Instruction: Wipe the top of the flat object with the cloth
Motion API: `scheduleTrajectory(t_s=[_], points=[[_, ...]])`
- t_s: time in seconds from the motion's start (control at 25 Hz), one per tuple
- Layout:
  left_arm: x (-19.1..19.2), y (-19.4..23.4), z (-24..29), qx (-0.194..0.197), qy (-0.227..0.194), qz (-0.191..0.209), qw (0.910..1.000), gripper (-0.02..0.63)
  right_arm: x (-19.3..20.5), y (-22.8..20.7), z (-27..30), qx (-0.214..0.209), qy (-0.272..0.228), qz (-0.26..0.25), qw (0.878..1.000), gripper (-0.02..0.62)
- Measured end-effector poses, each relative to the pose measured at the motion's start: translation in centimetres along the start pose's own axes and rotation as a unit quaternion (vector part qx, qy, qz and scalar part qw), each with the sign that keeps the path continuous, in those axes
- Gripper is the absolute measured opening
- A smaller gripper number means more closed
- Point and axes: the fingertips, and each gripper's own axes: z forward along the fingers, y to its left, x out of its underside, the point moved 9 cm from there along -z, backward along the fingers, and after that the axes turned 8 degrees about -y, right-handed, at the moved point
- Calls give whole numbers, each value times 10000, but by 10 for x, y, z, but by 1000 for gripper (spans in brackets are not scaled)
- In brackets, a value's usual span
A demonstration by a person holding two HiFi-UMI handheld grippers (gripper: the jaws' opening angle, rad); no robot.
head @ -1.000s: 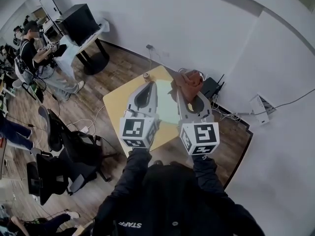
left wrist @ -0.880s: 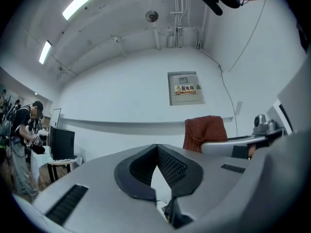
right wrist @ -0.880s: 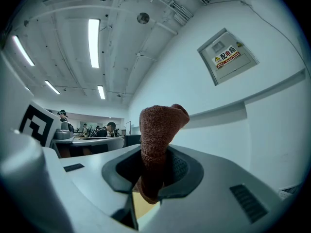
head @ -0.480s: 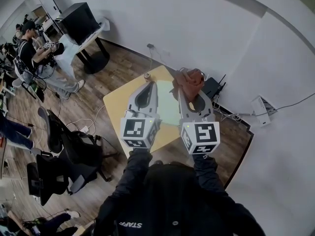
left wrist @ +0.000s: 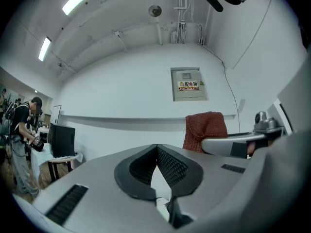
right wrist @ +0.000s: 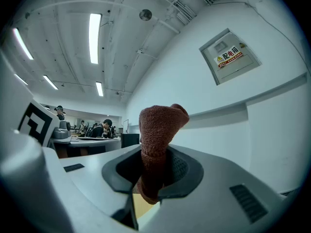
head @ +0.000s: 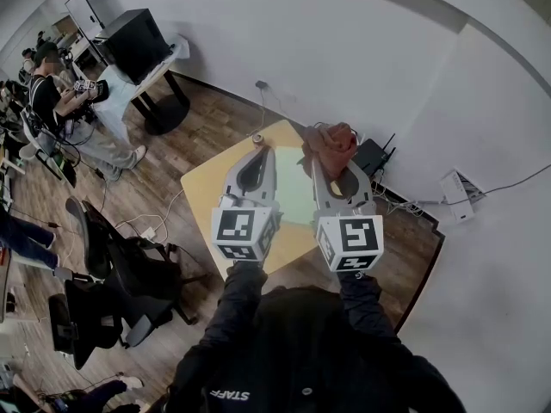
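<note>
A brown-red cloth (head: 332, 138) bunches up out of my right gripper (head: 334, 160), which is shut on it. In the right gripper view the cloth (right wrist: 158, 130) stands upright between the pads of that gripper (right wrist: 155, 157). A pale green flat object (head: 293, 193) lies on the yellow table (head: 209, 186), showing between the two grippers. My left gripper (head: 259, 150) is held over the table's left half. It is shut with nothing in it (left wrist: 156, 147). Both grippers point upward toward the wall. The cloth (left wrist: 205, 126) also shows in the left gripper view.
A small round thing (head: 256, 132) sits at the table's far edge. A black router (head: 370, 155) and cables lie on the floor by the wall, with a white box (head: 453, 193) farther right. Office chairs (head: 129, 269) stand on the left, with people at desks (head: 52, 89) beyond.
The right gripper and the cloth have edged slightly farther from me. The left gripper has hardly moved.
</note>
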Motion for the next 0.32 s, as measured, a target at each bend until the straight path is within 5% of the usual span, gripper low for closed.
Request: scheduleTrajectory(t_s=[0.32], points=[[-6, 25, 7, 20, -5, -9, 10000, 34, -4, 18, 21, -40, -27, -138, 9999, 103]])
